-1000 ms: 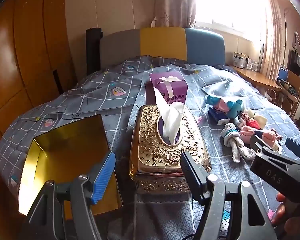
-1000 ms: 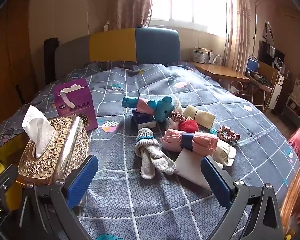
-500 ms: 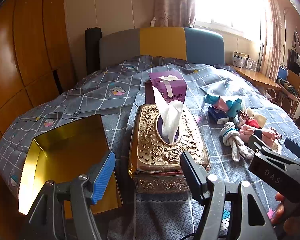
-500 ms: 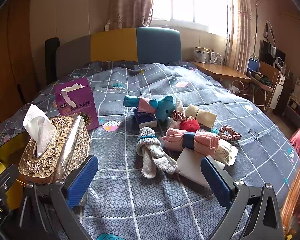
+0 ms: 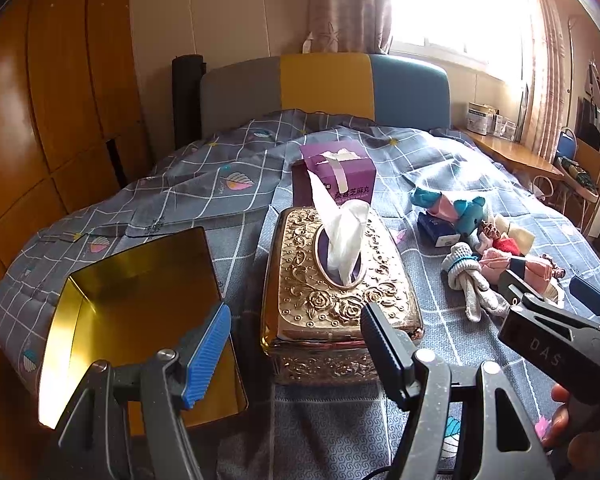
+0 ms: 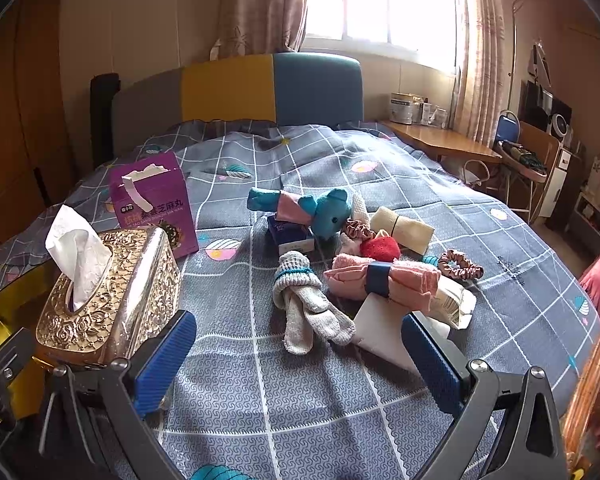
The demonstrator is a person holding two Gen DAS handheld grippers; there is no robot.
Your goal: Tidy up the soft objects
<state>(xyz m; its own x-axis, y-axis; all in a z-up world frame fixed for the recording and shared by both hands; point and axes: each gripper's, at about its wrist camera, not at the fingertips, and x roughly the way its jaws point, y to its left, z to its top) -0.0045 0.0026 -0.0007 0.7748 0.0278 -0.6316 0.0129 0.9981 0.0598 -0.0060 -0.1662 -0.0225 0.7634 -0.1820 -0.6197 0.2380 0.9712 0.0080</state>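
Soft items lie in a heap on the bed: a bundled grey glove [image 6: 306,300], a rolled pink towel with a blue band [image 6: 380,280], a teal stuffed elephant [image 6: 328,210], a red pouf [image 6: 380,249], a cream roll [image 6: 404,230] and a pink scrunchie [image 6: 460,266]. My right gripper [image 6: 296,360] hangs open just in front of the heap, holding nothing. My left gripper [image 5: 296,344] is open over the near end of a gold tissue box [image 5: 336,280], beside an open gold tin [image 5: 136,304]. The glove [image 5: 470,284] and towel [image 5: 516,270] also show in the left wrist view.
A purple carton [image 6: 154,204] stands behind the tissue box [image 6: 108,296]. A white packet [image 6: 384,330] lies under the towel. A wooden wardrobe [image 5: 40,120] flanks the bed at left, a desk [image 6: 440,140] and chair at right. A wicker rim [image 6: 592,400] sits at the right edge.
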